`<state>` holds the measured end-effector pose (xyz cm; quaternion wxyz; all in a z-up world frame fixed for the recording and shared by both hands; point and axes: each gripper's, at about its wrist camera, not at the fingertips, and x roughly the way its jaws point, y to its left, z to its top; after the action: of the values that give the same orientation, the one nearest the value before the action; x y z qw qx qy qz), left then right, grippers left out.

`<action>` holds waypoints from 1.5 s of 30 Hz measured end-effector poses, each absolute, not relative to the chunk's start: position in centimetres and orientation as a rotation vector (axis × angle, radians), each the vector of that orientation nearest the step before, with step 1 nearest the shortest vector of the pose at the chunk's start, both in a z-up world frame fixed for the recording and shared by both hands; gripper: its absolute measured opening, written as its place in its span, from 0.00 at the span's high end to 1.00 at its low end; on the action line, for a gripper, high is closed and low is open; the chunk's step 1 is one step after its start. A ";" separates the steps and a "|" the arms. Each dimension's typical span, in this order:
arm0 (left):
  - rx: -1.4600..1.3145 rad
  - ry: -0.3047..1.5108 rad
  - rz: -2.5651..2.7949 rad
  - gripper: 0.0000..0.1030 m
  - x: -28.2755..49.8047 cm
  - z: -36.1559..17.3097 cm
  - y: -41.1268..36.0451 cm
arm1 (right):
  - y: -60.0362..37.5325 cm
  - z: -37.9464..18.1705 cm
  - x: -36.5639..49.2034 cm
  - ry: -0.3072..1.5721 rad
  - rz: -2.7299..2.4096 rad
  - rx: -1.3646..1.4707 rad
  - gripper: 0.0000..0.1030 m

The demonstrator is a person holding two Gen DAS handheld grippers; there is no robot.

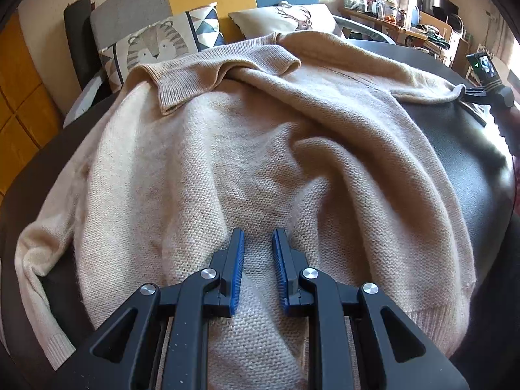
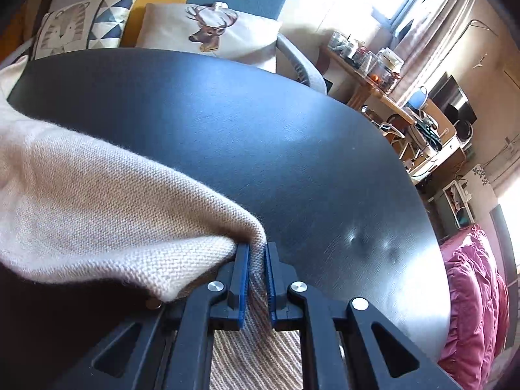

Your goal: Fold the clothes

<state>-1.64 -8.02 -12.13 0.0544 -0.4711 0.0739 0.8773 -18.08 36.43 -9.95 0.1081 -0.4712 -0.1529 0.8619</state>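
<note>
A beige knit sweater (image 1: 247, 149) lies spread and rumpled on a round black table (image 1: 455, 149), its collar folded at the far side and a sleeve hanging at the left. My left gripper (image 1: 258, 237) rests over the sweater's near part with its blue pads a little apart and knit fabric between them. My right gripper (image 2: 257, 247) is shut on the sweater's ribbed sleeve end (image 2: 256, 279), holding it just above the table (image 2: 260, 136). The right gripper also shows in the left wrist view (image 1: 468, 92) at the table's far right.
A sofa with a tiger cushion (image 1: 156, 45) and a deer cushion (image 2: 208, 29) stands behind the table. A cluttered wooden desk (image 2: 383, 84) is at the right. A pink quilt (image 2: 474, 292) lies beyond the table's right edge.
</note>
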 end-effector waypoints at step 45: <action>-1.408 0.249 2.623 0.81 -1.4 -12.3 -7.5 | 48.1 -8.7 -20.0 1.610 2.358 -0.915 0.95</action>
<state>-1.36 -7.50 -12.31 0.0769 -0.4699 0.0829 0.8754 -19.97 48.06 -8.74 0.0716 -0.3044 0.5355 0.7845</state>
